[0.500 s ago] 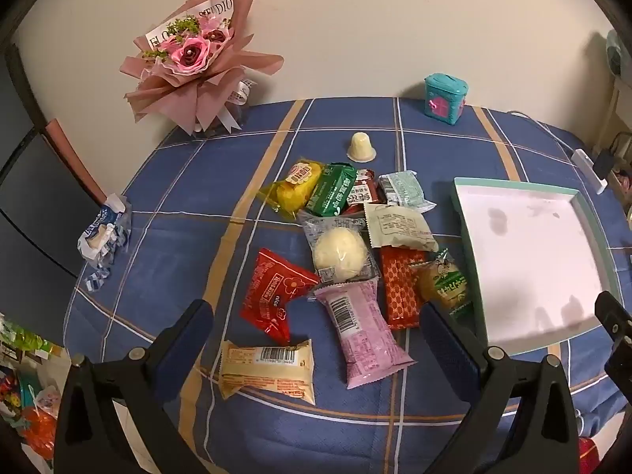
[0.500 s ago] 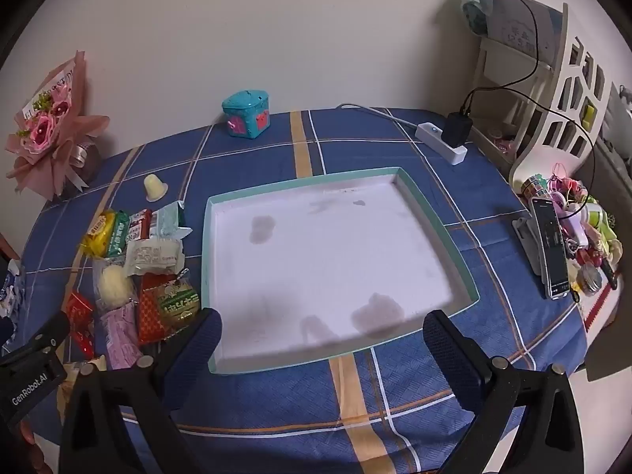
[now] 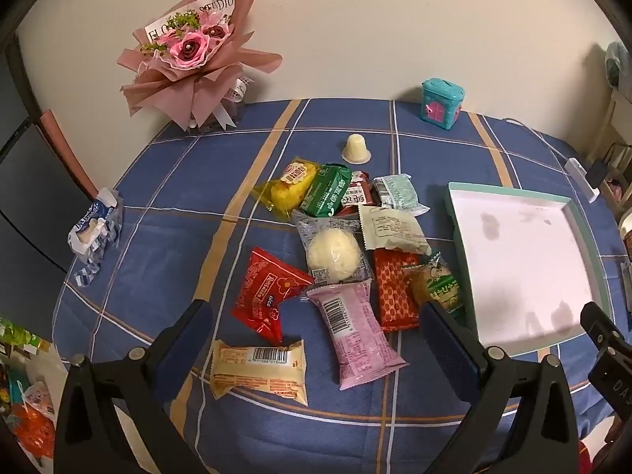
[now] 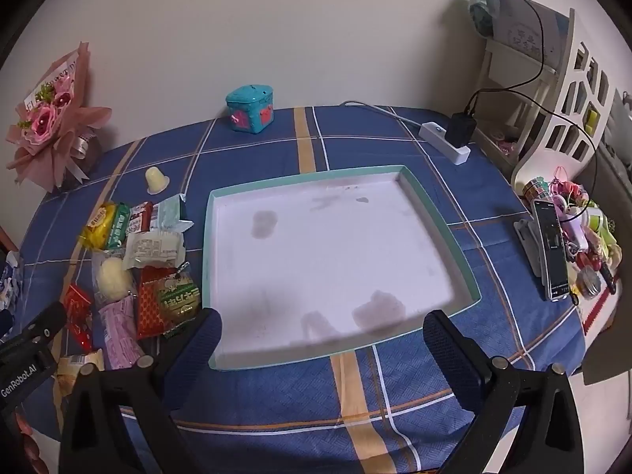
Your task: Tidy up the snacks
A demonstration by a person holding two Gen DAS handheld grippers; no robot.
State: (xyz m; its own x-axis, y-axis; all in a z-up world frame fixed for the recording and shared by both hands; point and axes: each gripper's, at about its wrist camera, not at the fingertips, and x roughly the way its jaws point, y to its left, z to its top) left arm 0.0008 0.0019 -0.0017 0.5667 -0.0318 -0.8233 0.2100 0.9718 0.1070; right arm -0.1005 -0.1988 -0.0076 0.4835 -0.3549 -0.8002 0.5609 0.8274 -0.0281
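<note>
Left gripper [image 3: 316,339] spread above snacks [image 3: 347,252]; right gripper [image 4: 322,345] spread, its view alone with phone [image 4: 551,252].

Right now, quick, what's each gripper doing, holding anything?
Left gripper: open, empty, above the snack packets.
Right gripper: open, empty, over the tray.

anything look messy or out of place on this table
Yes. The snack packets lie in a loose, overlapping heap beside the shallow tray, which holds none of them and shows dark stains on its white floor. One small jelly cup sits apart from the heap.
</note>
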